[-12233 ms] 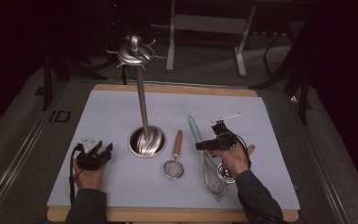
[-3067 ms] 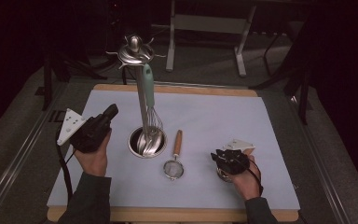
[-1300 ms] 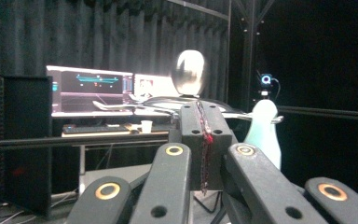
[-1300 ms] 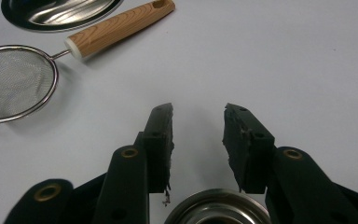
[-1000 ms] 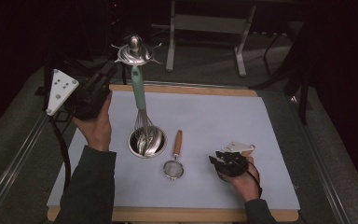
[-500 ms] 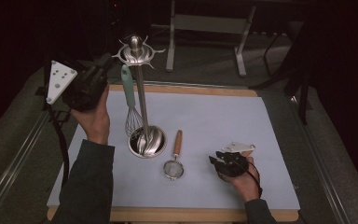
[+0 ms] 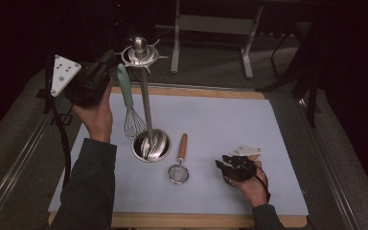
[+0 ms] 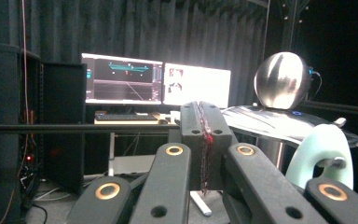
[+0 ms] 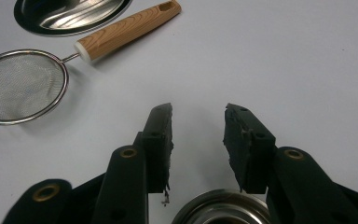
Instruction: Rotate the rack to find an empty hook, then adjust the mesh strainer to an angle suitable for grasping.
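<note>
The left tool (image 7: 106,72) is raised with its jaws pressed together, while the right tool (image 7: 226,165) rests low, jaws parted.

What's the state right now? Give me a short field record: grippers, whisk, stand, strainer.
left gripper: shut, raised by the stand's top
right gripper: open, nothing between the jaws, low over the mat
whisk: upright beside the pole, handle loop at a hook
stand: upright on the mat
strainer: flat on the mat, untouched
</note>
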Tool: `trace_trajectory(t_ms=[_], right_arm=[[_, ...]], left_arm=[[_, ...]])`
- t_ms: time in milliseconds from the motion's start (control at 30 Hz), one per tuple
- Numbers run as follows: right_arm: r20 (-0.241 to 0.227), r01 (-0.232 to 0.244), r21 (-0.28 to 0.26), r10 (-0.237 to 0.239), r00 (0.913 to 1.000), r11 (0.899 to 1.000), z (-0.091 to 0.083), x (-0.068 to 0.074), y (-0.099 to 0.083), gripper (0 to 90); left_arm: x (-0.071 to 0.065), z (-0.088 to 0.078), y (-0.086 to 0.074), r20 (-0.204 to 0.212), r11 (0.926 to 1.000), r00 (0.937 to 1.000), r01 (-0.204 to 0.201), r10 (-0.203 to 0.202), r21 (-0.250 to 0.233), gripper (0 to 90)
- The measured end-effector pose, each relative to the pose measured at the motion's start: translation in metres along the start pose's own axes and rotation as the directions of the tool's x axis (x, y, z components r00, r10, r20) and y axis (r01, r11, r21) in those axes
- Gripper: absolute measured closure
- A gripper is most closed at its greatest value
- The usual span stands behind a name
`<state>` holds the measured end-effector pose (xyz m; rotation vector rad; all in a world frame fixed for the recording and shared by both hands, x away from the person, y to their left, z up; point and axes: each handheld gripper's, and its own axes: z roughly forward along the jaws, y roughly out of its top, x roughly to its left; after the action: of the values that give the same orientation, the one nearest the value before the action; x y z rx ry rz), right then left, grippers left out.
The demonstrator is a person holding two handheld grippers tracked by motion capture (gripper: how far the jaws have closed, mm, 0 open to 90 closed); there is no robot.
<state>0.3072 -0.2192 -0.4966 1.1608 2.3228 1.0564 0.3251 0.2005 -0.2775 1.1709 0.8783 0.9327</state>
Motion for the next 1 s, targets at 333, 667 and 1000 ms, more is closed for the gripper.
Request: trace_trajectory(t_ms=[333,667,1000], right_arm=[[0.0,-0.007,0.001,0.007,1.0,1.0,-0.002,-0.002,0.0,61.0],[-0.003,-0.008,0.009,0.008,1.0,1.0,-0.003,-0.003,0.0,61.1],[-0.023,-0.002,0.013,0.002,0.9997,1.0,-0.004,0.0,0.002,63.1]], left_arm=[[0.001,-0.001,-0.001,0.002,0.9997,0.9998,-0.019,0.019,0.016,90.0],[0.008,-0.014,-0.01,-0.008,0.9985,0.9991,-0.041,0.041,0.037,89.9],[0.013,-0.022,-0.023,-0.019,0.9951,0.9981,-0.057,0.059,0.08,87.3]])
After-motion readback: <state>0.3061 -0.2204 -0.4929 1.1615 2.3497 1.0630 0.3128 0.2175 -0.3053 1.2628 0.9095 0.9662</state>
